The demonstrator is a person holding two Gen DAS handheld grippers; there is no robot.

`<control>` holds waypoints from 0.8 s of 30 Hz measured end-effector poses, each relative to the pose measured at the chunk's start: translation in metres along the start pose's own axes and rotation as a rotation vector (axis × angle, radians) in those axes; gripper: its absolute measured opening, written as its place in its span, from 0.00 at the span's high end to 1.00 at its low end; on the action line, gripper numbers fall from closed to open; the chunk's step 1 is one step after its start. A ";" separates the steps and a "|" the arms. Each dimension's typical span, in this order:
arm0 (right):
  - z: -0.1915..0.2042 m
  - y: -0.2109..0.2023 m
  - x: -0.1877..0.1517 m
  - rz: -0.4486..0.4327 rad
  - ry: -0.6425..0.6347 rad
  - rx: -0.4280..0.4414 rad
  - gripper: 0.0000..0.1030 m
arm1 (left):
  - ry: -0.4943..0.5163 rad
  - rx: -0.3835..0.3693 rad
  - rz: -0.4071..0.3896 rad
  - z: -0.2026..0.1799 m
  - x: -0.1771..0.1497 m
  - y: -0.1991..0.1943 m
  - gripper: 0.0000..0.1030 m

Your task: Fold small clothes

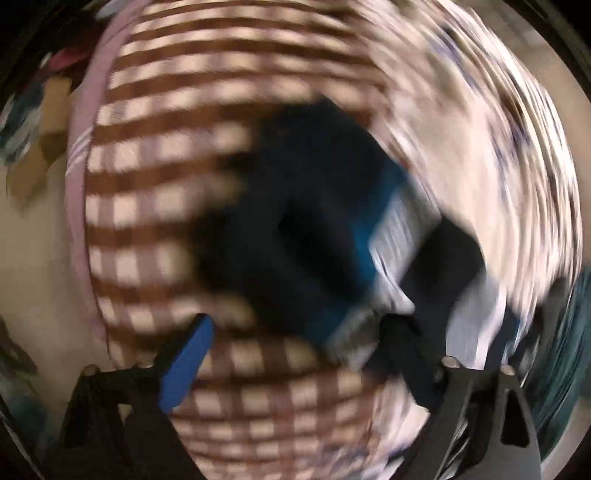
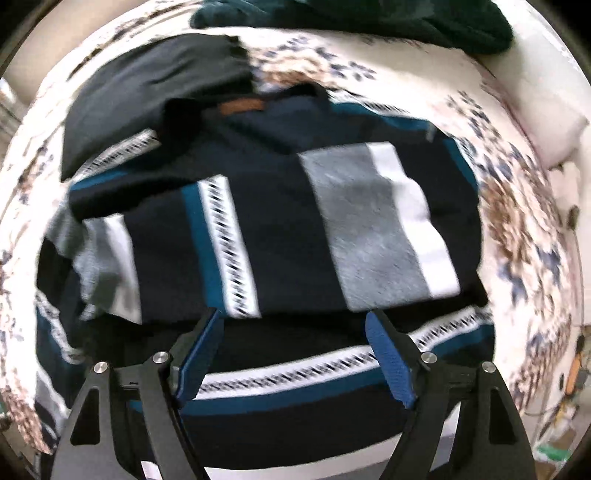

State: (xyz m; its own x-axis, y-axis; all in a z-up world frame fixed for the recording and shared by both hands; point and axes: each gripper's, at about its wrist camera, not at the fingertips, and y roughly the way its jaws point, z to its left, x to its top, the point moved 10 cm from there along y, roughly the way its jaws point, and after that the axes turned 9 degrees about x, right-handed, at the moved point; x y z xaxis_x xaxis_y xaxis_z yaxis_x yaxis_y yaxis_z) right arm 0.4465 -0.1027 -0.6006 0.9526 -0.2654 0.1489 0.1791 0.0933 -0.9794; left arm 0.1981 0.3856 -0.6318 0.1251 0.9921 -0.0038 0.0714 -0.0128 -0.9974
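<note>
A navy shirt with teal, white and grey stripes lies folded over on a floral bedsheet. My right gripper is open, its blue pads either side of the shirt's folded edge, just above the lower layer. In the blurred left wrist view my left gripper is open over a brown-and-cream checked cloth. The striped shirt shows there as a dark blurred mass just ahead of the fingers.
A black garment lies at the shirt's far left. A dark teal garment lies at the far edge of the bed. A white pillow sits at the right. Clutter shows at the lower right.
</note>
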 end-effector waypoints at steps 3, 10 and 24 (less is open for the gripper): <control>-0.006 0.005 -0.002 0.023 0.004 -0.072 0.21 | -0.094 -0.024 -0.041 0.006 0.016 0.002 0.68; 0.001 0.009 0.005 -0.010 -0.065 -0.168 0.11 | 0.106 0.005 -0.294 -0.040 0.025 -0.037 0.92; -0.065 -0.005 0.013 -0.019 0.036 0.007 0.08 | 0.857 -0.245 -0.628 -0.283 -0.118 -0.170 0.93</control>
State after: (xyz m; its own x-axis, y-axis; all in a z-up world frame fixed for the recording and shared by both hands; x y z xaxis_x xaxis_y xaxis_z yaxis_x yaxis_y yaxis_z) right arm 0.4420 -0.1693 -0.6030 0.9396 -0.3013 0.1623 0.1990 0.0949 -0.9754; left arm 0.4509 0.2351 -0.4409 0.6391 0.4149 0.6477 0.5466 0.3475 -0.7619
